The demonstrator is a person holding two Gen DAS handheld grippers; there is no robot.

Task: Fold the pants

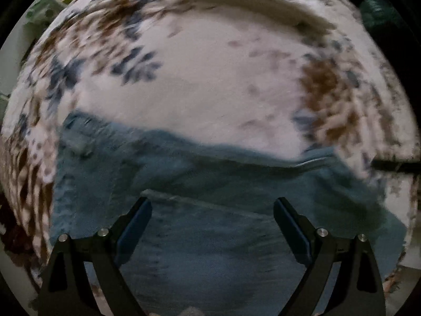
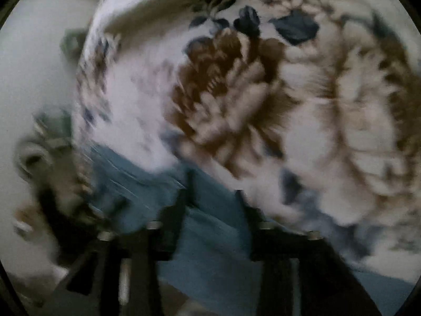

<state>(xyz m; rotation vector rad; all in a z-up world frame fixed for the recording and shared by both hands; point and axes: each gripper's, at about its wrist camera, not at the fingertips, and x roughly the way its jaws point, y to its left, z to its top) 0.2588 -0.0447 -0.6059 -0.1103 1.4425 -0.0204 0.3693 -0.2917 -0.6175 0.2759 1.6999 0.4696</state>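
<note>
Left wrist view: no legible writing; left tool (image 1: 212, 205) spread wide, empty, above blue pants (image 1: 210, 237) lying on the floral bedsheet (image 1: 200, 79). Right tool (image 2: 213, 197) is blurred, jaws apart astride pants fabric; grip cannot be told.

A white bedsheet (image 1: 205, 79) printed with brown and dark blue flowers is spread across the bed. A pale pillow (image 1: 252, 0) is seen at its far edge.

The pants (image 1: 200, 237), blue denim with faded patches, are lying partly folded on the flowered bedspread (image 1: 210, 84), one layer overlapping another along a slanting hem edge. In the blurred right wrist view they are spreading rumpled near the bedspread's left edge.
</note>
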